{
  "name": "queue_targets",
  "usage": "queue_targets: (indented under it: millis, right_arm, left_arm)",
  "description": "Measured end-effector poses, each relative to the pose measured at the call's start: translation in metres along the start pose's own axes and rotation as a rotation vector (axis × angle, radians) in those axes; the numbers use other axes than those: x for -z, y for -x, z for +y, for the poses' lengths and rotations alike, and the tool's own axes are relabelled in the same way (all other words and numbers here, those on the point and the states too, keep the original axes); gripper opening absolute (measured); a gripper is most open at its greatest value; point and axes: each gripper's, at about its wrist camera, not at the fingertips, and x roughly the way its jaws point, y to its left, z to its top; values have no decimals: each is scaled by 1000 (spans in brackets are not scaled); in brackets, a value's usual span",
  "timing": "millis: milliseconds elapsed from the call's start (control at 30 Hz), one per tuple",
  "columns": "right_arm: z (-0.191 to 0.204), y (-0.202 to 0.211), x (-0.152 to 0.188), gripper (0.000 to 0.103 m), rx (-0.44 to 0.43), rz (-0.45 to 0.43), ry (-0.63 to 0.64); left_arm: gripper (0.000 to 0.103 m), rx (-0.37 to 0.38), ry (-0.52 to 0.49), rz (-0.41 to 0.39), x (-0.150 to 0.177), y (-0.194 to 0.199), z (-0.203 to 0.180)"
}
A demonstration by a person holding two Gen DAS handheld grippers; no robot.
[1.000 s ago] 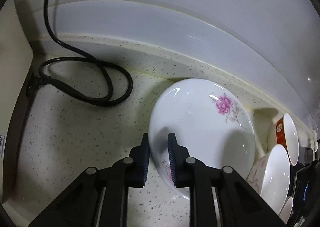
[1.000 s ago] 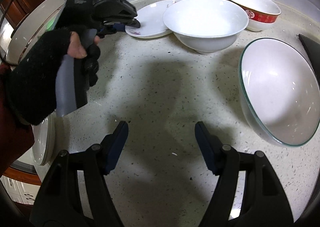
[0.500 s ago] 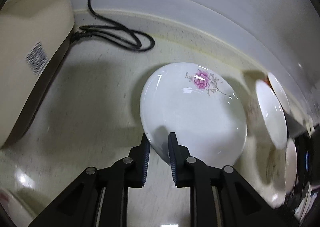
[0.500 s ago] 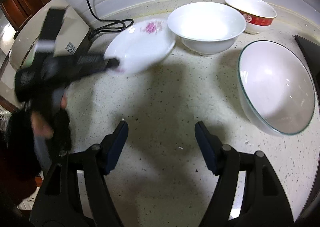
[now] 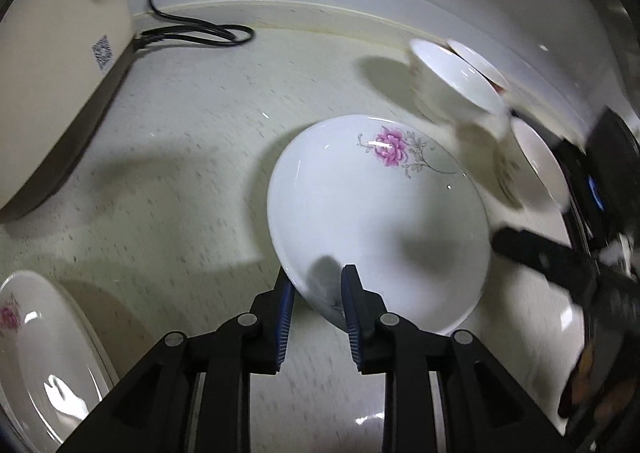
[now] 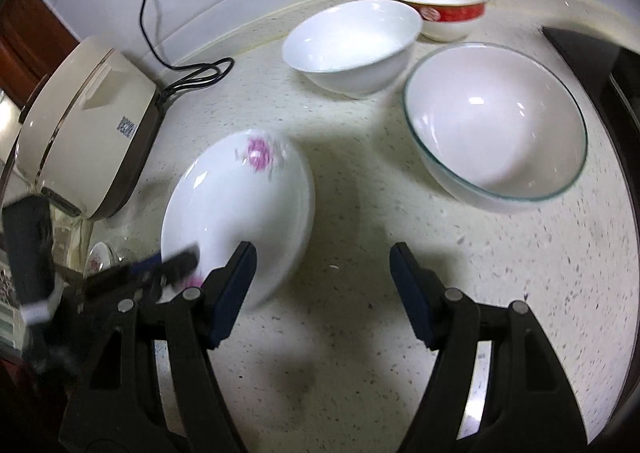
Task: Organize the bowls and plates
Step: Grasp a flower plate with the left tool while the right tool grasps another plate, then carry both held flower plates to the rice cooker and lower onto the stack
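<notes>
Item: flowered plate (image 5: 376, 213). White, shallow, with a pink blossom and grey stems printed near its far rim. It is being carried tilted above the speckled desk (image 5: 192, 157), its near rim sitting clamped between the fingers of the left tool (image 5: 316, 293). In the right wrist view the same plate (image 6: 236, 205) is showing motion blur, its near edge passing behind the right tool's left finger.

Item: right tool (image 6: 322, 285). Jaws are standing wide apart, gripping nothing, hanging over bare desk.

Item: second flowered plate (image 5: 44, 349). It is being cut off by the lower left frame edge; only part of the rim and a pink flower are showing.

Item: white bowl (image 6: 352, 41), sitting upright on the desk, near the back wall.

Item: red-banded bowl (image 6: 440, 1), just behind the white bowl; the emblem on the band is too small to read.

Item: large green-rimmed bowl (image 6: 496, 121), sitting beside them, nearer the right edge.

Item: cream appliance (image 6: 84, 125) with black cord (image 6: 192, 73), partly cropped at left.
</notes>
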Motion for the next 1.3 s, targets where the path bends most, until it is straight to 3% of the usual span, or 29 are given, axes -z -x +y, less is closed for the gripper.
queue_targets:
  millis: [167, 467, 533, 567, 600, 700, 800, 1100, 1200, 1300]
  right_arm:
    - [-2, -17, 1, 72, 13, 35, -28]
    - [14, -26, -1, 70, 10, 43, 60]
    - [17, -29, -2, 64, 7, 37, 75]
    - [21, -32, -3, 49, 11, 34, 104]
    - [23, -33, -2, 25, 24, 39, 126]
    - [23, -33, 0, 19, 41, 37, 147]
    - [21, -26, 4, 17, 77, 34, 156]
    - [-15, -12, 13, 21, 13, 71, 17]
    - [-18, -10, 15, 25, 20, 65, -3]
    - [-22, -9, 15, 25, 17, 52, -20]
  left_arm:
    - [26, 73, 65, 33, 6, 2, 13]
    - [34, 55, 164, 16, 2, 6, 36]
    - [34, 43, 160, 12, -3, 1, 33]
    - [34, 37, 153, 9, -3, 1, 33]
    - [34, 30, 146, 8, -4, 0, 33]
    - [34, 21, 127, 10, -9, -8, 23]
    - [34, 6, 90, 10, -12, -12, 13]
    - [33, 23, -36, 15, -13, -23, -26]
    - [24, 42, -51, 13, -12, -23, -30]
    - [23, 52, -52, 18, -12, -25, -33]
